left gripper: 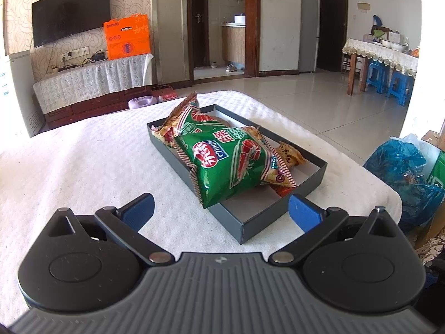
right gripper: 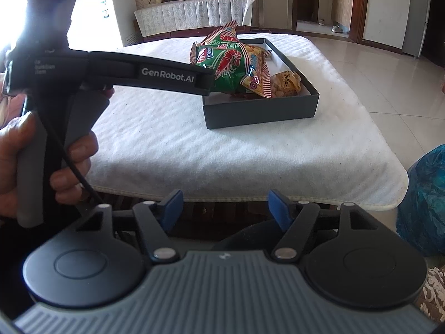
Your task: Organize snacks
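**Snack bags piled in tray as both tools hang back**

A dark tray [left gripper: 281, 214] sits on a table draped in a white cloth [left gripper: 83, 161], filled with snack bags. Uppermost is a green bag [left gripper: 228, 161] printed with red shrimp, lying tilted with one end over the tray's near rim. A second green bag [left gripper: 194, 117] lies behind it toward 12 o'clock, and a small tan packet [left gripper: 289, 154] rests in the tray at about 3 o'clock of the top bag. In the left wrist view, the left tool [left gripper: 221, 211] has its blue pads spread wide, just short of the tray's near corner, gripping nothing. The right tool [right gripper: 225, 208] is also spread wide and empty, its jaws having just widened, off the table's near edge with the tray well away toward 12 o'clock. In the right wrist view, a hand [right gripper: 41, 161] grips the left tool's handle at 9 o'clock. A blue plastic bag [left gripper: 400, 167] sits beside the table at 3 o'clock.
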### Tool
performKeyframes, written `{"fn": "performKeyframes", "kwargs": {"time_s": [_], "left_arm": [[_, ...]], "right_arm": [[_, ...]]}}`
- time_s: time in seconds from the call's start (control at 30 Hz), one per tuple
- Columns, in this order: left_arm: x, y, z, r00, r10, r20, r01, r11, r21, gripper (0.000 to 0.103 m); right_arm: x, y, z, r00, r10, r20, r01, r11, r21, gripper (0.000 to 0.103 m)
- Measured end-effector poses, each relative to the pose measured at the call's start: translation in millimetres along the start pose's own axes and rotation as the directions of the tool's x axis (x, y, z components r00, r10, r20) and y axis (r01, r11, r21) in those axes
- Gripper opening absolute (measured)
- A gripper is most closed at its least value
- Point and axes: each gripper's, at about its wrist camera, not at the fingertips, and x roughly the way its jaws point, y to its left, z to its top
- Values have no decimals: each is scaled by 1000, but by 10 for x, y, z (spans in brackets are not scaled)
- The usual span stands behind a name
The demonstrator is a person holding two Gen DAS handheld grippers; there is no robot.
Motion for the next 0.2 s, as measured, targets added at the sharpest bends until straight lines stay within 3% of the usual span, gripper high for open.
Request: {"fn": "performKeyframes", "kwargs": {"time_s": [0.2], "left_arm": [[-27,-36,-2,1000,-13,20,12,1000,26,103]], "right_arm": [[-1,1,0,1000,0,0,0,1000,0,70]]}}
